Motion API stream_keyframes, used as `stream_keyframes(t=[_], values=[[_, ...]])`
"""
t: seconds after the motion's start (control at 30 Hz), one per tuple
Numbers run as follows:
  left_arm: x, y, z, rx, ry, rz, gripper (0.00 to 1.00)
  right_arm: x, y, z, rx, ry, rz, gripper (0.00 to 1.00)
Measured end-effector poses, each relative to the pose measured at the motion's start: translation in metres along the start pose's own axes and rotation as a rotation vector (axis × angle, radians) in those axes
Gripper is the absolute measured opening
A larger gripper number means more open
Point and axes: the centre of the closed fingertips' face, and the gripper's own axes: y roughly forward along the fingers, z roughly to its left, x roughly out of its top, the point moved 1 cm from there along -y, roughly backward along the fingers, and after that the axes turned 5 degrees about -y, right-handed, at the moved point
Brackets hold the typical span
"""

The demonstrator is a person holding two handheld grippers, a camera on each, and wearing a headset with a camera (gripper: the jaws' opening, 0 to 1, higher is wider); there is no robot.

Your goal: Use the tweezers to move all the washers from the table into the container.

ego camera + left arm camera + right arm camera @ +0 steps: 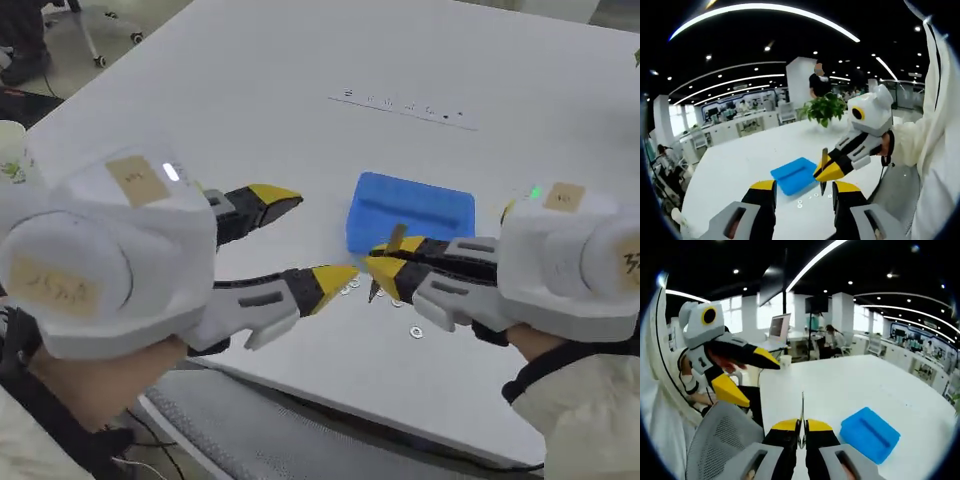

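The blue container lies flat on the white table. A few small washers lie scattered on the table just in front of it, near the gripper tips. My right gripper is shut on thin metal tweezers, whose points hang just above the washers. In the right gripper view the tweezers stick up between the closed jaws, with the container to the right. My left gripper stands open and holds nothing, just left of the right gripper's tips. The left gripper view shows the washers, the container and the right gripper.
A row of small dark items lies farther back on the table. A paper cup stands at the left edge. A grey mesh chair sits at the table's near edge. A potted plant stands at the far end.
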Motion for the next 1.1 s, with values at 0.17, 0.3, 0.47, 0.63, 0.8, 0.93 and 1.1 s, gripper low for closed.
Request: stream_keyframes(t=[0.17, 0.3, 0.47, 0.63, 0.8, 0.93, 1.1], values=[[-0.028, 0.012, 0.018, 0.145, -0.042, 0.003, 0.67, -0.007, 0.016, -0.015, 0.0, 0.03, -0.022, 0.01], [-0.044, 0.028, 0.027, 0.223, -0.07, 0.04, 0.76, -0.011, 0.029, -0.025, -0.015, 0.03, -0.026, 0.01], [-0.052, 0.04, 0.039, 0.302, -0.076, 0.045, 0.9, -0.021, 0.046, -0.038, -0.018, 0.06, -0.045, 0.01], [-0.059, 0.049, 0.046, 0.354, -0.088, 0.052, 0.91, -0.036, 0.064, -0.045, 0.0, 0.085, -0.017, 0.01], [-0.066, 0.052, 0.046, 0.346, -0.113, 0.068, 0.93, -0.047, 0.074, -0.052, -0.002, 0.095, -0.013, 0.02], [-0.074, 0.06, 0.037, 0.297, -0.097, 0.105, 0.99, -0.058, 0.079, -0.053, -0.016, 0.119, -0.006, 0.02], [-0.078, 0.059, 0.041, 0.301, -0.086, 0.123, 0.99, -0.069, 0.084, -0.055, -0.035, 0.155, 0.003, 0.02]])
